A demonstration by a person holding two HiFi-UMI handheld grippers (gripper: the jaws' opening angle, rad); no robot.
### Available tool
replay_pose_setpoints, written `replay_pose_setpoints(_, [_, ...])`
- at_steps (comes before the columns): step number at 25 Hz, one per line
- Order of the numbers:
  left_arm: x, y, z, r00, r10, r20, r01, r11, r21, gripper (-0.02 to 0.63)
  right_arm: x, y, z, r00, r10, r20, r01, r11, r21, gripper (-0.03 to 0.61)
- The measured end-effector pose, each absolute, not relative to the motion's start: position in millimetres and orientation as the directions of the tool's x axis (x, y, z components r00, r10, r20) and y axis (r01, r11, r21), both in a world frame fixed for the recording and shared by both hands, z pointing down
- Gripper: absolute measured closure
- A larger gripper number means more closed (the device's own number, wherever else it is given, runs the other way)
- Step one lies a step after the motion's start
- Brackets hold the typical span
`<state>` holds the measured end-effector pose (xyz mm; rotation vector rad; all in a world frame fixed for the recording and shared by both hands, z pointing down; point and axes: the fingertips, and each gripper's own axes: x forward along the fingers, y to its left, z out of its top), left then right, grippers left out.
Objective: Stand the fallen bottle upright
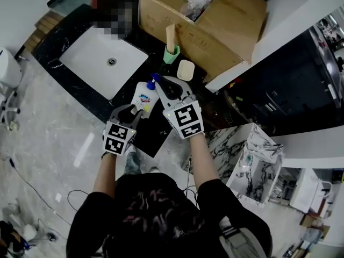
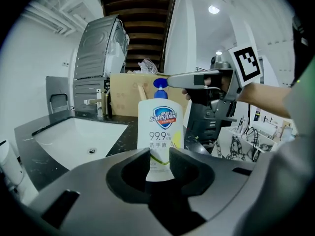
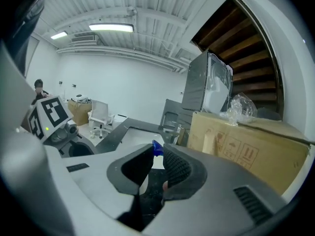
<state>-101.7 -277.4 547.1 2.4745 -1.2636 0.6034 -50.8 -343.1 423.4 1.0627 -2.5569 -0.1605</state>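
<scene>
While the left gripper [image 1: 134,112] clamps its lower body, the soap bottle [image 2: 160,132] stands upright beside the white sink [image 1: 99,61].

Left fingers are closed tight on the white bottle, its label facing that gripper's camera, over the black counter [image 1: 54,44]; the jaws hide whether its base touches down. Up top, the right gripper [image 1: 160,83] sits at the blue pump head [image 3: 156,148], jaws parted by a narrow gap, the pump showing at the tips with no pad pressing it. Behind stands a cardboard box [image 1: 215,26].
</scene>
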Motion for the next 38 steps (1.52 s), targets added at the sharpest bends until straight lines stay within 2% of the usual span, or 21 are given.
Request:
replay_pose_setpoints(7, [-98, -256, 551, 0.505, -0.696, 0.512, -0.83, -0.555, 0.064, 0.477, -52, -309, 415, -0.664, -0.703, 0.256, -0.644, 0.711, 0.282, 0.505])
replay_pose_setpoints(23, [-102, -223, 559, 0.463, -0.714, 0.526, -0.862, -0.5, 0.081, 0.477, -85, -238, 416, -0.753, -0.621, 0.218, -0.508, 0.759, 0.408, 0.499])
replay_pose_setpoints(30, [-104, -219, 556, 0.464, -0.725, 0.509, -0.864, -0.496, 0.081, 0.477, -90, -232, 418, -0.756, -0.61, 0.235, -0.504, 0.773, 0.386, 0.499])
replay_pose_setpoints(38, [-105, -215, 554, 0.459, -0.727, 0.511, -0.867, -0.492, 0.078, 0.474, -81, -226, 415, -0.754, -0.609, 0.246, -0.547, 0.789, 0.279, 0.497])
